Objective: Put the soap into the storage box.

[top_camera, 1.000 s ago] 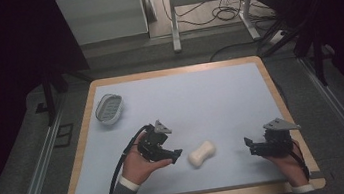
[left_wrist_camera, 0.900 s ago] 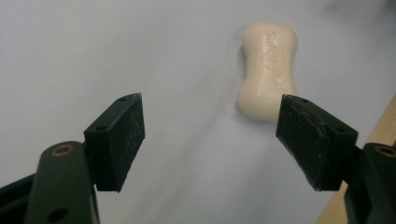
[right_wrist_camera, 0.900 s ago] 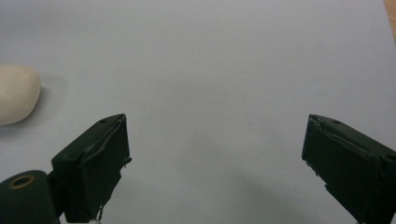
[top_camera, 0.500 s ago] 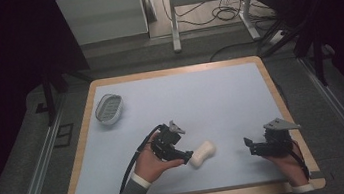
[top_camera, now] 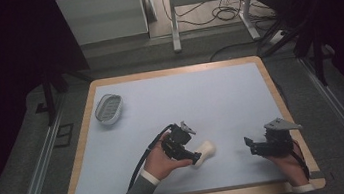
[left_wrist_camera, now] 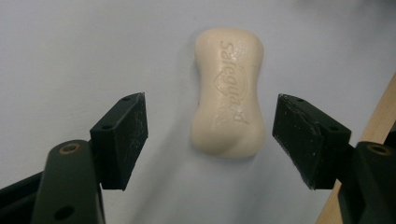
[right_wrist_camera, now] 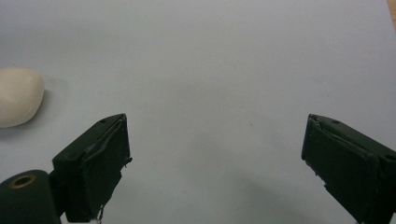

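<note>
Nearest the person, the right gripper (top_camera: 250, 145) sits low over the near right of the table (top_camera: 220, 95), jaws spread wide with nothing between them. A bit left, the left gripper (left_wrist_camera: 210, 135) is spread wide too, jaws on either side of a cream soap bar (left_wrist_camera: 229, 91) lying flat on the pale blue top, not touching it. Way off at the far left there's a small grey soap dish (top_camera: 109, 108).
</note>
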A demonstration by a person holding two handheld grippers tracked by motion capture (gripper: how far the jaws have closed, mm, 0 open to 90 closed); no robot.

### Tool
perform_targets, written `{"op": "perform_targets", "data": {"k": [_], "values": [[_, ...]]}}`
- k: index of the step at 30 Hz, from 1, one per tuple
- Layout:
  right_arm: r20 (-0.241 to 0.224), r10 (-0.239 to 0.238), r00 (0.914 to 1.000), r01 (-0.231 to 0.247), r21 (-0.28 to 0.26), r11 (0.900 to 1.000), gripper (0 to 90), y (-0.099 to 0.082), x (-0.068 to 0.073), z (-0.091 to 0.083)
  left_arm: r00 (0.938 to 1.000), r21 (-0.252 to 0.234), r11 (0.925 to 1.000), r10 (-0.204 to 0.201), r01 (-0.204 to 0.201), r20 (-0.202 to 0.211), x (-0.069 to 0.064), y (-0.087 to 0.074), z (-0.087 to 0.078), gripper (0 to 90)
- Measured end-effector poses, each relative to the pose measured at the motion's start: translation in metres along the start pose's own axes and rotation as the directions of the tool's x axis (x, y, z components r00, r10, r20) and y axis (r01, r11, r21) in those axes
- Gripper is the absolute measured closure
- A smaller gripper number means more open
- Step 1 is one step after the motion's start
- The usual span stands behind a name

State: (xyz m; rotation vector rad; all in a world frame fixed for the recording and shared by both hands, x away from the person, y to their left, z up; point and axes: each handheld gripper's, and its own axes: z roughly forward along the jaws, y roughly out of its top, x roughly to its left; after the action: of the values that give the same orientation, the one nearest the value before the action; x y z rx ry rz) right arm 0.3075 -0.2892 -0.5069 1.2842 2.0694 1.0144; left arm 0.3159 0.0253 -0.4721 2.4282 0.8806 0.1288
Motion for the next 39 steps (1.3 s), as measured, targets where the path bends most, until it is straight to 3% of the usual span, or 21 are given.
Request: {"op": "perform_targets", "data": {"k": [16,22,39], "values": [[0.007,-0.003,1.0,0.003,0.006,1.0,7.9,-0.001,0.0,0.002,0.9991,0.08,0.9959,0.042,-0.043,0.012,-0.004,0.018,0.021,29.4],[0.007,-0.001,1.0,0.001,0.008,1.0,8.0,-0.001,0.0,0.002,0.9982,0.113,0.9918,0.058,-0.06,0.017,-0.007,0.025,0.032,34.1],[0.009,0.002,1.0,-0.003,0.017,0.9999,8.0,-0.002,-0.001,0.003,0.9979,0.159,0.9851,0.065,-0.065,0.01,-0.012,0.025,0.048,42.7]]}}
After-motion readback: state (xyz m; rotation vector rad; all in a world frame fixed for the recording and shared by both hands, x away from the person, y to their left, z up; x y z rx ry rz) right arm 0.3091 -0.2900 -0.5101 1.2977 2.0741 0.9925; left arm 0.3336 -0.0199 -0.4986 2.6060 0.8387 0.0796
